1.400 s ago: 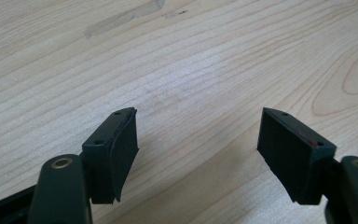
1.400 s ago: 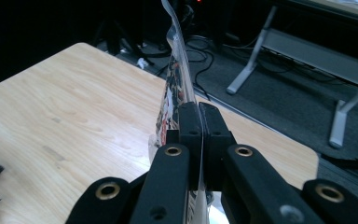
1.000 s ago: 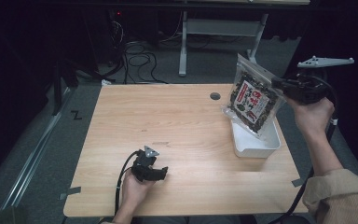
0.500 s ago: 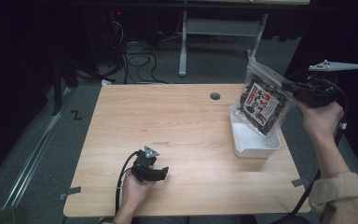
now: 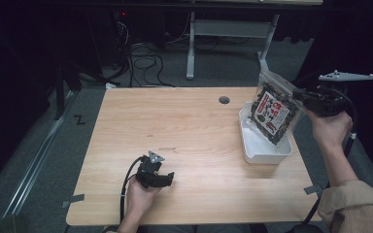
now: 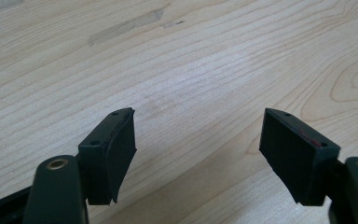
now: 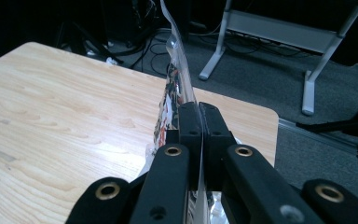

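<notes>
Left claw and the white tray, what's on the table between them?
Nothing: the high view shows only bare wooden table between the left claw and the white tray.

Item count on the worktop (image 5: 199,126).
Two grippers are seen: left gripper (image 6: 198,156), right gripper (image 7: 199,122); one snack bag (image 5: 270,110); one white tray (image 5: 260,148).

Pale wood-grain table (image 5: 199,126), glossy clear plastic bag (image 5: 273,110), white plastic tray (image 5: 264,154)

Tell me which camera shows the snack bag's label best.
The high view: the snack bag faces it above the white tray. The right gripper view shows it edge-on in the right gripper; the left gripper view shows bare tabletop.
</notes>
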Motion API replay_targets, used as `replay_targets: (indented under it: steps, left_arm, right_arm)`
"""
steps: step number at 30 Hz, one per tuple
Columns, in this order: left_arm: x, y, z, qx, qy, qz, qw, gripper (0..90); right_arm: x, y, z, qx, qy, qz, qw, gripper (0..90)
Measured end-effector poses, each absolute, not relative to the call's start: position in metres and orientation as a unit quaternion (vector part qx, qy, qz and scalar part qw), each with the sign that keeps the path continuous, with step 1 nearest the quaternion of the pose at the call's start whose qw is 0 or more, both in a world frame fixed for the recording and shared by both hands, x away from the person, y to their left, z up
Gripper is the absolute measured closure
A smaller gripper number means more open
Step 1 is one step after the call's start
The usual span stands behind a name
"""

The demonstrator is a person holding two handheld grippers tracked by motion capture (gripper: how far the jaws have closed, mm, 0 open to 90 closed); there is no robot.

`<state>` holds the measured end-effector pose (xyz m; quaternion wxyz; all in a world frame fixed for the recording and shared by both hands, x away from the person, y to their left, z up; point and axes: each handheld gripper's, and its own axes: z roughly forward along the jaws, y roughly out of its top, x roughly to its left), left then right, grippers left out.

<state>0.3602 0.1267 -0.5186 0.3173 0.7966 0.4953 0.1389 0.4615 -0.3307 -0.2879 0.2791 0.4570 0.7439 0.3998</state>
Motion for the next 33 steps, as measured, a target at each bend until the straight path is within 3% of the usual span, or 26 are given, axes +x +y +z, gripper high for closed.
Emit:
replay_targets:
  steps: [11, 33]
  left_arm:
    - [0.360, 0.126, -0.519, 0.799, 0.490, 0.142, 0.317, 27.3]
    - [0.360, 0.125, -0.520, 0.798, 0.495, 0.137, 0.316, 27.0]
  right_arm:
    - [0.460, -0.336, -0.288, 0.463, 0.739, 0.398, 0.286, 90.0]
    - [0.467, -0.346, -0.326, 0.463, 0.766, 0.355, 0.270, 89.1]
